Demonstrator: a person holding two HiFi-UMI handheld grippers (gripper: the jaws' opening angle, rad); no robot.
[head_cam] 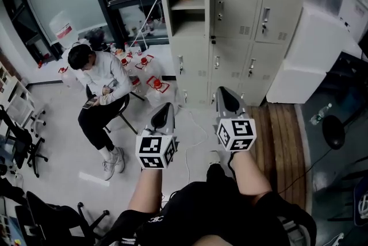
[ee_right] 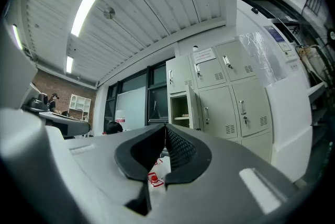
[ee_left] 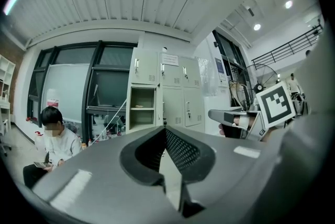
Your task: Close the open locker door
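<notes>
The beige locker bank (head_cam: 241, 15) stands ahead of me. One compartment (head_cam: 187, 6) in its left column is open, with its door (head_cam: 208, 8) swung out and seen edge-on; a small item lies on the inner shelf. My left gripper (head_cam: 167, 106) and right gripper (head_cam: 221, 89) are held side by side well short of the lockers, both shut with nothing between the jaws. In the left gripper view the open compartment (ee_left: 142, 108) shows beyond the closed tips (ee_left: 165, 129). In the right gripper view the open door (ee_right: 190, 108) stands above the closed tips (ee_right: 166, 126).
A person (head_cam: 100, 84) sits on a chair at the left, facing down. Several red-capped water jugs (head_cam: 150, 75) crowd the floor by the lockers' left side. A white cabinet (head_cam: 310, 55) flanks the lockers on the right, with a wooden pallet (head_cam: 282, 135) before it. Office chairs (head_cam: 23, 135) stand far left.
</notes>
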